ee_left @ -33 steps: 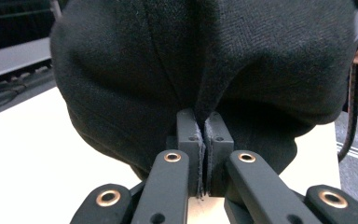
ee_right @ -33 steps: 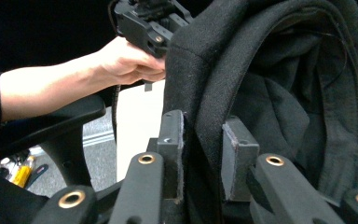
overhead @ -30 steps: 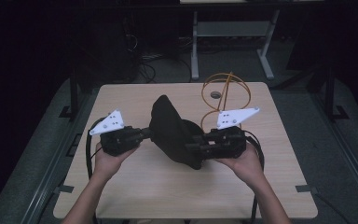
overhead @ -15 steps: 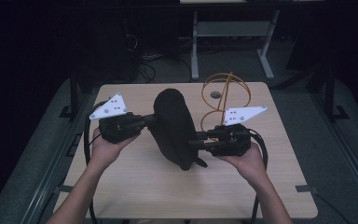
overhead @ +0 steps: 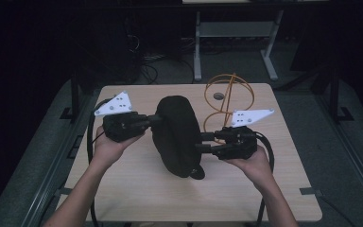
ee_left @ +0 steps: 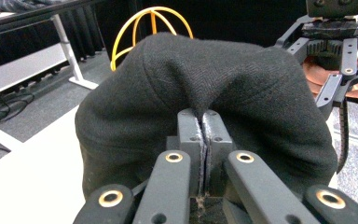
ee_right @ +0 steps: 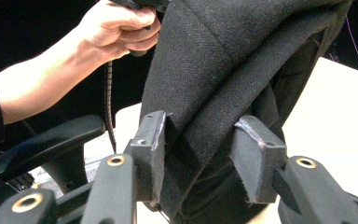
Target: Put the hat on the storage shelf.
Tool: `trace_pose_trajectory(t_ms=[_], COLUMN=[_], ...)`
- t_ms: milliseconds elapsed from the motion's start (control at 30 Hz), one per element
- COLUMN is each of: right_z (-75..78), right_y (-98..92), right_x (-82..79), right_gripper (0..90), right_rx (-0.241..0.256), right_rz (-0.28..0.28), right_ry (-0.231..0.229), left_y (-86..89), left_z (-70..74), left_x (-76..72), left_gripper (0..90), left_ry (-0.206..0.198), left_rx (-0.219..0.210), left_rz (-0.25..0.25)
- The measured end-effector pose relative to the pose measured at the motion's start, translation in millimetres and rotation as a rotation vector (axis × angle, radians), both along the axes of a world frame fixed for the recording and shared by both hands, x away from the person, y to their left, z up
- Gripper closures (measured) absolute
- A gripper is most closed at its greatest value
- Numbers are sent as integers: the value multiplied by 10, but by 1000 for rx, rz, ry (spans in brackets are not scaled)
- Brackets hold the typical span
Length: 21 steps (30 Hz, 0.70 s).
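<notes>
Black wool hat [overhead: 176,135] held up over the middle of the counter [overhead: 137,189], between both tools. Left tool [overhead: 147,121] at the hat's 9 o'clock, jaws pressed together, pinching a fold of its fabric. Right tool [overhead: 207,143] at 4 o'clock, jaws spread around the hat's lower edge. Yellow wire frame [overhead: 229,97] standing at 2 o'clock behind the hat.

Light wooden table [overhead: 137,189], orange wire frame [overhead: 229,97] standing, black hat [overhead: 177,135] perhaps touching
</notes>
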State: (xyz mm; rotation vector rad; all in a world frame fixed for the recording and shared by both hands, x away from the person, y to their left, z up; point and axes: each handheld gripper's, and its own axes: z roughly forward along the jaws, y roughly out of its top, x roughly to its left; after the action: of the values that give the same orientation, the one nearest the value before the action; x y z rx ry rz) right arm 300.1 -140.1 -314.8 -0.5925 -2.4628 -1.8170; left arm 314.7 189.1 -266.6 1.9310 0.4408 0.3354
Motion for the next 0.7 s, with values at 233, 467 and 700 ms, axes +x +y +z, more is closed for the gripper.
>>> trace_pose_trajectory(t_ms=[233,467,700], right_z=[-70,-294,-521], right_y=[-214,-552,-824], right_x=[-28,-101,-154], right_gripper=[373,352,348], right_rx=[32,2,-17], right_rz=[-61,-151,-216], right_ry=[-1,17,58], left_y=[-30,-56,-131], left_z=[47,84,173], left_x=[51,126,216], left_gripper=[891,892,893], left_ry=[4,7,9], left_rx=[15,28,30], left_rz=[2,1,-6])
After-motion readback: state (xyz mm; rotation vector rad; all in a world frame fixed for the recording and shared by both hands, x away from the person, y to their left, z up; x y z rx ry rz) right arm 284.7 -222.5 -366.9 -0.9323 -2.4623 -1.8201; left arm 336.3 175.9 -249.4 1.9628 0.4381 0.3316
